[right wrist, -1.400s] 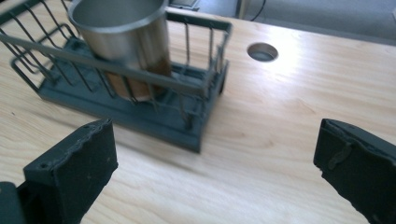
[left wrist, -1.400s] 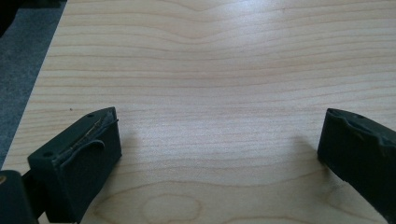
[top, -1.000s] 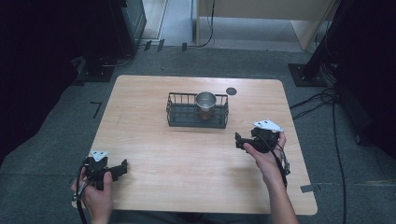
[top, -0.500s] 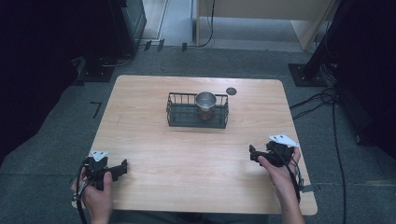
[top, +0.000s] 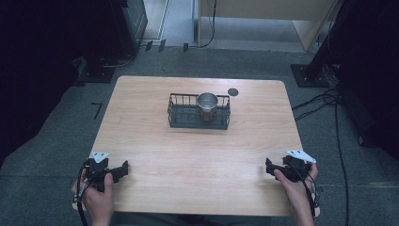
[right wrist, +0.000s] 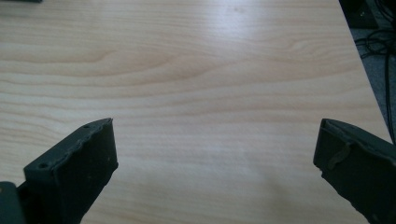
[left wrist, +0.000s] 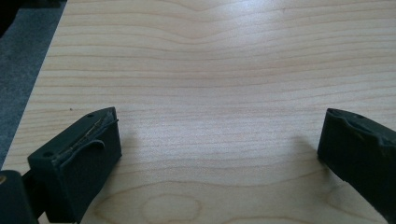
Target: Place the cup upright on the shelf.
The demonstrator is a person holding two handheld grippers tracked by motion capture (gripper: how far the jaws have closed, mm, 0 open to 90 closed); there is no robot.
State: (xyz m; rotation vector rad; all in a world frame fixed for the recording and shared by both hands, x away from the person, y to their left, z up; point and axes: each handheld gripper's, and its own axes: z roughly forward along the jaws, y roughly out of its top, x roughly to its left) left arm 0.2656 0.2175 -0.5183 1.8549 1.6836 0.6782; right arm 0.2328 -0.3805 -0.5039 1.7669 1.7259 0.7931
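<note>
A black wire basket [top: 182, 113] stands at the far middle of the wooden table [top: 155, 146], with a shiny metal cup [top: 207, 104] upright inside it. My left gripper [top: 123, 168] rests at the near left corner, held by a hand, and is open with nothing between its jaws. Bare wood lies between the two jaws of the left gripper [left wrist: 219, 140] in its own view. My right gripper [top: 269, 167] sits near the front right edge, also open and empty. The right gripper [right wrist: 215, 144] likewise has only tabletop between its jaws.
A small dark round disc [top: 233, 92] lies on the table behind the basket to the right. Cables [top: 324, 101] run over the grey floor right of the table. Dark stands and equipment flank both sides.
My right gripper has drawn back from the middle right of the table toward the near right edge. The left gripper has stayed in place.
</note>
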